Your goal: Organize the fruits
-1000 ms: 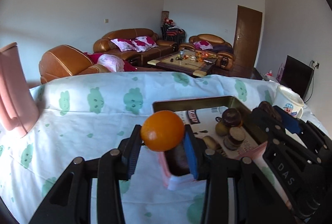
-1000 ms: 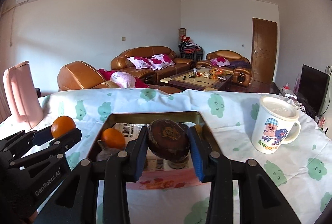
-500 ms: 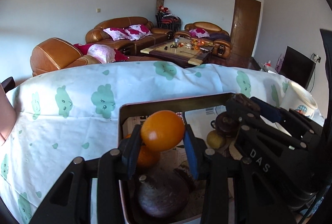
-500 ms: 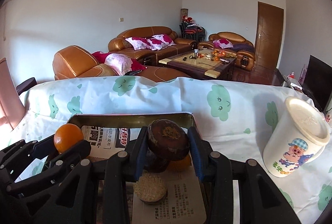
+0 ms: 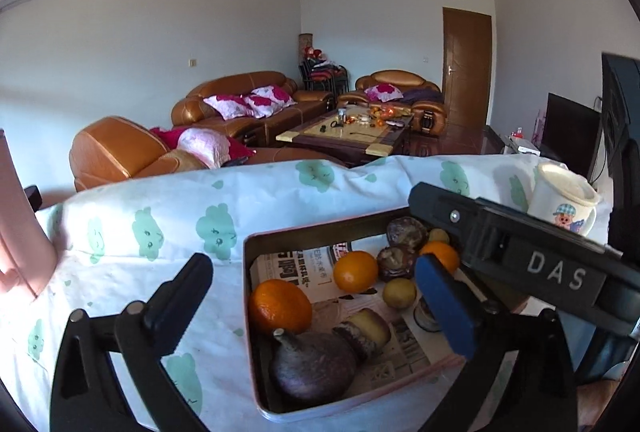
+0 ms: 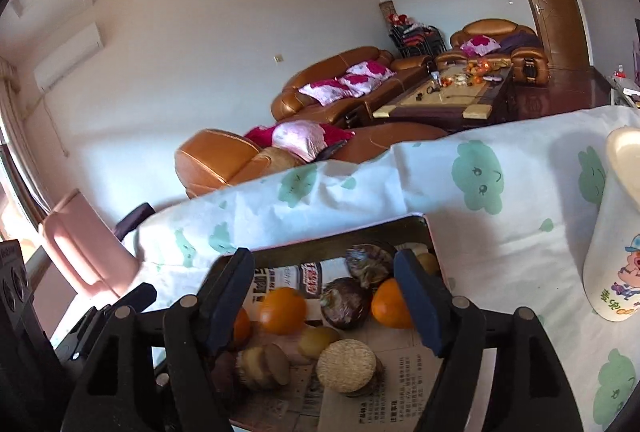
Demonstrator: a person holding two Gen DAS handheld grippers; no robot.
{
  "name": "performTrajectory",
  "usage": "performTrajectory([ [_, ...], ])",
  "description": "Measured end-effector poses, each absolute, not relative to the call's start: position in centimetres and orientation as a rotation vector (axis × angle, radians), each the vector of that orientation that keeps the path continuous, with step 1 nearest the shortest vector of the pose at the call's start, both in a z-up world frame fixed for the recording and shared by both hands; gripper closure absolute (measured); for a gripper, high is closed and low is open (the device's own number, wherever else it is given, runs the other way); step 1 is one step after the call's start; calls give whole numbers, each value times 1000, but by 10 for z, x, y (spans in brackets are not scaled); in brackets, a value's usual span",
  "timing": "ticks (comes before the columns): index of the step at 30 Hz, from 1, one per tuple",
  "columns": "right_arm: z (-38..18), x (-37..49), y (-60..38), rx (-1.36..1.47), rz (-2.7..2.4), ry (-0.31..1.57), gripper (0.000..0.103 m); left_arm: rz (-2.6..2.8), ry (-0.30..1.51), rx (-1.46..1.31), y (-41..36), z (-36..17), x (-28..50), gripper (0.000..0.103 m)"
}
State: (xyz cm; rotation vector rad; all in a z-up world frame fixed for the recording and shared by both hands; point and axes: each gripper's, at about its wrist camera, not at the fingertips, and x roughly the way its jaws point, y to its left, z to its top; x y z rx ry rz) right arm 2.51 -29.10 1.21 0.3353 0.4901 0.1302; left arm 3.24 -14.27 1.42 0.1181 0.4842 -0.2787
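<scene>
A metal tray (image 5: 320,229) lined with newspaper holds several fruits: oranges (image 5: 280,306), dark brown round fruits (image 5: 404,232), a big purple one (image 5: 312,364) and small yellow ones (image 5: 399,292). My left gripper (image 5: 316,288) hangs over the tray's near left corner, its jaws opening wide with nothing between them. My right gripper (image 6: 324,296) is over the same tray (image 6: 320,244), jaws opening. A dark fruit (image 6: 345,302) and two oranges (image 6: 282,310) lie in the tray below its pads, untouched. From the right of the left wrist view, the right gripper's black arm reaches over the tray.
A white cartoon mug (image 6: 612,252) stands on the cloud-print cloth right of the tray. A pink upright object (image 6: 84,252) stands at the table's left edge. Brown sofas and a coffee table lie beyond the far edge.
Both grippers moved over the tray and opened. The orange left the left jaws and the dark fruit left the right jaws; both now lie in the tray.
</scene>
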Motion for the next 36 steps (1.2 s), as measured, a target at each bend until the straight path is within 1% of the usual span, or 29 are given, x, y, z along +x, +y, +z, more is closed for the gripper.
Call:
performTrajectory([
  [3, 21, 3, -286, 298, 24, 398, 29, -243, 436, 144, -142, 15, 16, 0],
  [6, 25, -14, -282, 244, -79, 350, 28, -208, 409, 152, -136, 12, 6, 0],
  [13, 22, -40, -268, 127, -179, 335, 28, -179, 353, 119, -116, 15, -18, 0],
  [19, 29, -70, -257, 91, -210, 234, 28, -178, 321, 93, -105, 19, -35, 0],
  [36, 29, -82, -259, 126, -221, 220, 28, -174, 331, 75, -102, 18, -35, 0],
])
